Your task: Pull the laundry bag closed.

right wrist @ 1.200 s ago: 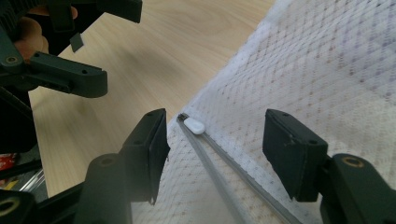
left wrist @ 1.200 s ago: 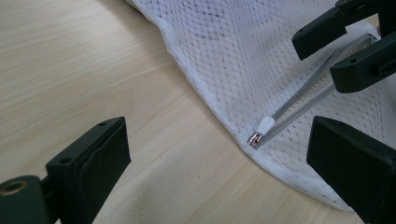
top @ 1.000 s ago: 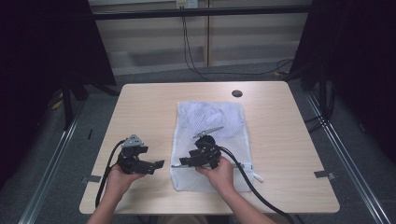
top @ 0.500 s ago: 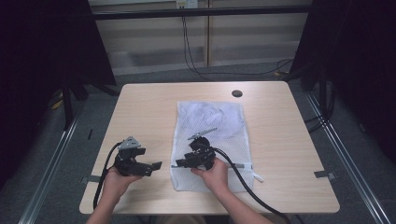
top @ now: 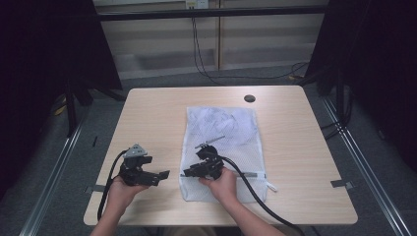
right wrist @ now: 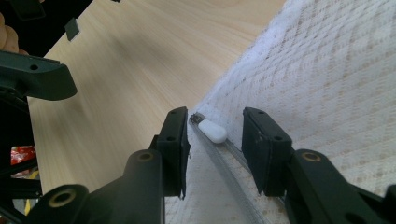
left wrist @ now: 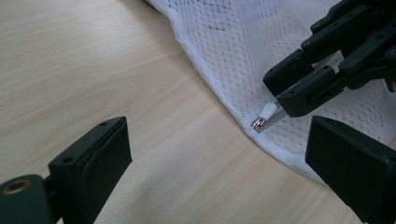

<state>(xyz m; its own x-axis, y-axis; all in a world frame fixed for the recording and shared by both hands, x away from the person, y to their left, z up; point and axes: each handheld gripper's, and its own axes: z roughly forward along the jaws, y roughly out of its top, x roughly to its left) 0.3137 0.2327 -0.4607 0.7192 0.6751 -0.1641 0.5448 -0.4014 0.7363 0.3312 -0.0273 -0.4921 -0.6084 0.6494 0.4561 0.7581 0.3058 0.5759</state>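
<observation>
Sitting low in the middle of the high view, the right gripper (top: 189, 173) is opening around the white zipper pull (right wrist: 212, 131) of the mesh laundry bag (top: 221, 132). The left gripper (top: 162, 175) is waiting open beside it, holding nothing.

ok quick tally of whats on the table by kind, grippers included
mesh laundry bag: 1
white zipper pull at the bag's corner: 1
black two-jaw grippers: 2, the left gripper over bare table and the right gripper at the bag's edge
dark round grommet in the tabletop: 1
total: 5
</observation>
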